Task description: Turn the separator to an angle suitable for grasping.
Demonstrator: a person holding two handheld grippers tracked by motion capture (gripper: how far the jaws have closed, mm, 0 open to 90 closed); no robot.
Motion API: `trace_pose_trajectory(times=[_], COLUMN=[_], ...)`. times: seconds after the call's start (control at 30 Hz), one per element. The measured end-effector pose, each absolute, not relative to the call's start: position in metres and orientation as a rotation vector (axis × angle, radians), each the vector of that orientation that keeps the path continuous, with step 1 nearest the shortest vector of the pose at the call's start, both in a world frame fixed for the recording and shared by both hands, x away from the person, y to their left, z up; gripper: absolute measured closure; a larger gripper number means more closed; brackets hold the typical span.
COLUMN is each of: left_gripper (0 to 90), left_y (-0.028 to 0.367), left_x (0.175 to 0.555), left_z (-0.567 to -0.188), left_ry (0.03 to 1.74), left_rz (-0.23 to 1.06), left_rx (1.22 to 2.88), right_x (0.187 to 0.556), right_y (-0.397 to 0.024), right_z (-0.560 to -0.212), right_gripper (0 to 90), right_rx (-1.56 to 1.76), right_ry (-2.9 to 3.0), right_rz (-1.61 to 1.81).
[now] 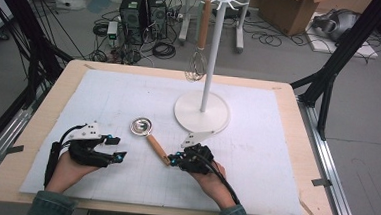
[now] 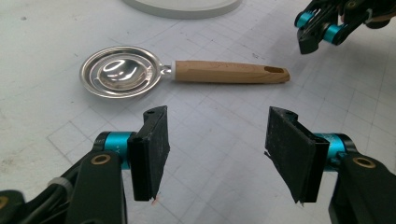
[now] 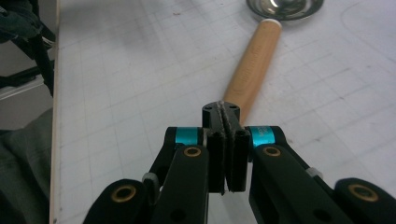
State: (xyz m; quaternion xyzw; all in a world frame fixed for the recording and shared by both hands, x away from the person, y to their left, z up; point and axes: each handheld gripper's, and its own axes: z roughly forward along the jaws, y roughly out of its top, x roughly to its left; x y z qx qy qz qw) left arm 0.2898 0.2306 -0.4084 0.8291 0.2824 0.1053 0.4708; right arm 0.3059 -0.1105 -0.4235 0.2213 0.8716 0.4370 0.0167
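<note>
A small metal strainer spoon (image 1: 141, 126) with a wooden handle (image 1: 157, 148) lies flat on the white mat, its handle pointing toward the person. My right gripper (image 1: 173, 159) sits just at the handle's near end, jaws pressed together with nothing between them. In the right gripper view the gripper (image 3: 222, 108) is shut in front of the handle (image 3: 250, 65). My left gripper (image 1: 117, 148) rests to the left of the spoon, open and empty. The left gripper view shows the open gripper (image 2: 218, 116) facing the spoon (image 2: 121, 72), with the right gripper (image 2: 309, 39) a little beyond the handle tip.
A white hanging stand (image 1: 201, 113) with a round base stands behind the spoon, and a wire whisk (image 1: 196, 68) hangs from its top. The white mat (image 1: 255, 156) covers most of the wooden table (image 1: 304, 139). Cables and boxes lie on the floor beyond.
</note>
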Motion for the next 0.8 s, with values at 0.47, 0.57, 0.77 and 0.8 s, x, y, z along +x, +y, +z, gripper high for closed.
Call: trace_pose_trajectory(times=[0.47, 0.57, 0.77, 0.8], left_gripper=[33.8, 33.7, 33.7, 33.7], left_y=[0.237, 0.238, 0.239, 0.239], left_x=[0.290, 0.290, 0.290, 0.290], left_z=[-0.406, -0.406, -0.406, -0.406], left_ry=[0.712, 0.713, 0.712, 0.714], left_rz=[0.268, 0.266, 0.271, 0.271], left_rx=[2.013, 2.009, 2.015, 2.012], right_x=[0.304, 0.305, 0.307, 0.308], right_y=[-0.075, -0.071, -0.070, -0.071], right_z=[-0.439, -0.442, -0.444, -0.444], right_gripper=[89.3, 89.3, 89.3, 89.3], right_rx=[0.651, 0.631, 0.644, 0.644], right_ry=[2.767, 2.770, 2.767, 2.766], right_rz=[1.300, 1.288, 1.242, 1.240])
